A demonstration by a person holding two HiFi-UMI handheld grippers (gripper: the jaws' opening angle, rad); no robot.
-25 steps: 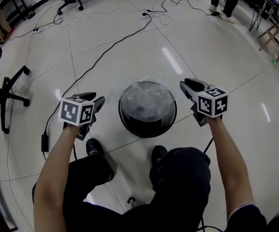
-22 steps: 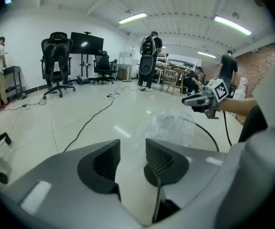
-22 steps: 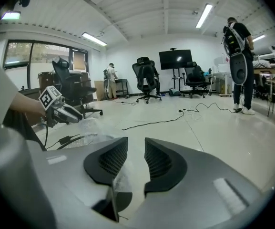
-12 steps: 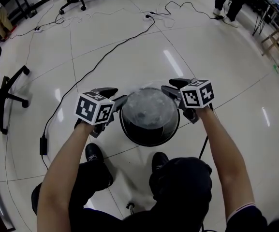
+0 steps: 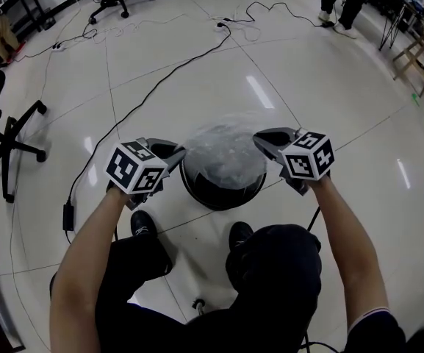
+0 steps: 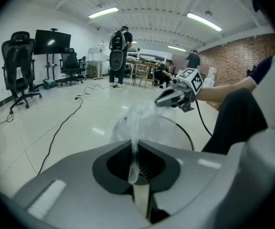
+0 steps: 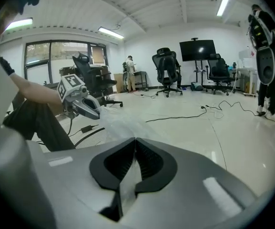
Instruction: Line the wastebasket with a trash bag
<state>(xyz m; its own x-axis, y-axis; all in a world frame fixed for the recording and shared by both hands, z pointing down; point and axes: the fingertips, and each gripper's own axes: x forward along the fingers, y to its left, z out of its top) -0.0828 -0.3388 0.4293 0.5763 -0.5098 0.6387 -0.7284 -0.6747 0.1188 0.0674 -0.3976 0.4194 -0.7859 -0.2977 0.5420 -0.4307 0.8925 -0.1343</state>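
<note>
Glossy white floor tiles [image 5: 307, 87] are stretching away under a crouching person, and a black cable [image 5: 160, 79] is trailing across them well beyond both grippers. The round black wastebasket [image 5: 223, 191] is standing upright on the floor between the two grippers, a little below their tips. A clear trash bag [image 5: 223, 149] is billowing over its mouth in a crumpled, cloudy mound and is spanning from one gripper to the other.

The left gripper [image 5: 173, 153] is hanging just beside the wastebasket's left rim and pointing down and inward. Its jaws have just been closing, and they are now pinching a thin strip of the bag's film, which is running up out of the pads towards the mound ahead. The right gripper [image 5: 264, 140] is hanging just beside the opposite rim and mirroring that pose. Its jaws have also just been closing, and they are clamping a fold of the same film. The bag is rising ahead of it towards the left gripper.
</note>
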